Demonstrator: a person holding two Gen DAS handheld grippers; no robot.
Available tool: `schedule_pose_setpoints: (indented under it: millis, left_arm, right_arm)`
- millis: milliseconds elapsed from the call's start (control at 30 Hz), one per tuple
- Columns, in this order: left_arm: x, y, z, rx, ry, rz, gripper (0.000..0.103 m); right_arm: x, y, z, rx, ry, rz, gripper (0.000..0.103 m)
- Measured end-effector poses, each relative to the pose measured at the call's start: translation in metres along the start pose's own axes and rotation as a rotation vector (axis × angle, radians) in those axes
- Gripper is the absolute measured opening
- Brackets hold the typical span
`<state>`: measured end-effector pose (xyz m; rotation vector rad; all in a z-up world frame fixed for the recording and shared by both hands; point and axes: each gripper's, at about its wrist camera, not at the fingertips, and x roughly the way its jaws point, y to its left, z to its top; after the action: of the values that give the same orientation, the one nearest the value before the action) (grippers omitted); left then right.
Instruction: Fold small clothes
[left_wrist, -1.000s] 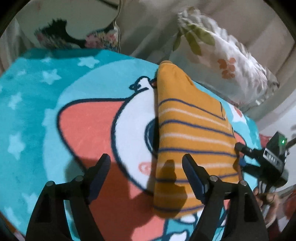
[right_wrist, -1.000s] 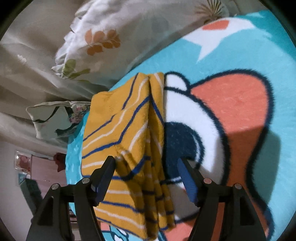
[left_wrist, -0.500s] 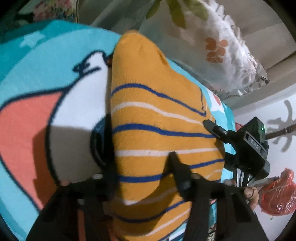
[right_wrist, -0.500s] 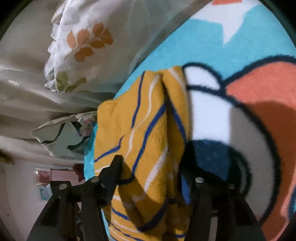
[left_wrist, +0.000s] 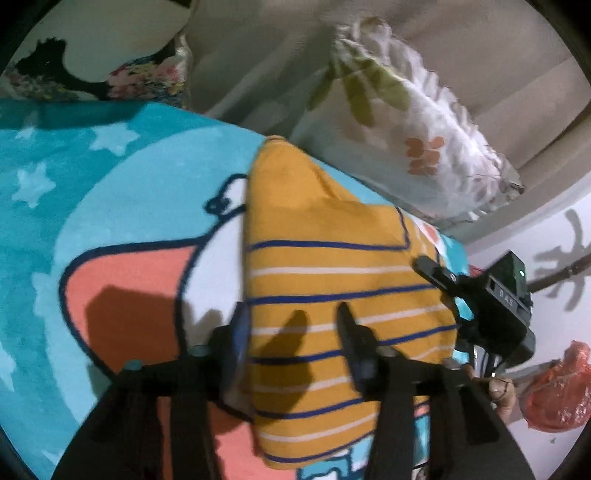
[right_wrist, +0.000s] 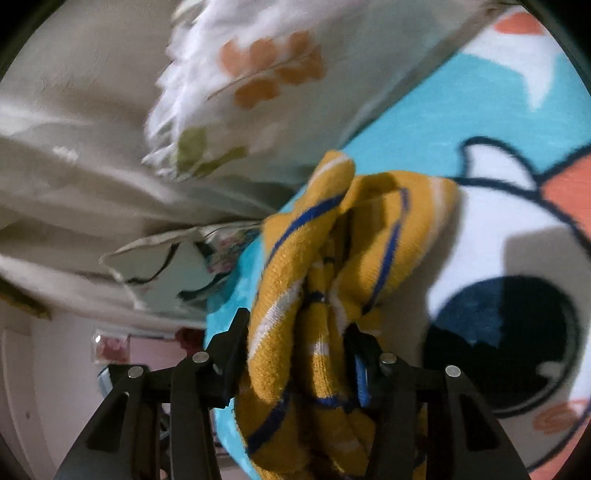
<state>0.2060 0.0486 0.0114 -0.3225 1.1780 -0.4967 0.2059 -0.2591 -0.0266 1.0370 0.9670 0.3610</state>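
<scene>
Across the bed lies a turquoise cartoon blanket (left_wrist: 122, 192) with white stars and a coral patch, floral pillows (left_wrist: 413, 129) banked along its far edge. On that blanket sits the striped mustard garment (left_wrist: 325, 266), folded long, its near hem spread flat under the left gripper (left_wrist: 291, 325); those jaws are opening, one finger at the cloth's left edge and the other over the stripes, pinching nothing. At the garment's other side the right gripper (right_wrist: 299, 332) has a thick bunch of the cloth gathered between closing jaws, pads pressing the folds
</scene>
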Motion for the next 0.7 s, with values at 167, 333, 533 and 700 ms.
schedule_pose_setpoints:
  millis: [167,333,533,700]
  left_arm:
    - [0.027,0.014,-0.006,0.002,0.038,-0.009,0.072]
    - [0.067,-0.001,-0.009,0.013,0.119,-0.15,0.077]
    - [0.07,-0.01,-0.005,-0.025,0.142,-0.192,0.038]
    - [0.028,-0.024,-0.001,0.079,0.077,-0.108,0.035]
  right_arm:
    - [-0.016,-0.023,-0.002,-0.011,-0.021,-0.126,0.068]
    - [-0.011,-0.027,-0.001,-0.055,-0.005,-0.18,0.083]
    - [0.006,-0.04,0.007,0.02,0.04,-0.066,0.066]
    - [0.019,-0.007,0.003,-0.036,0.074,0.008,0.051]
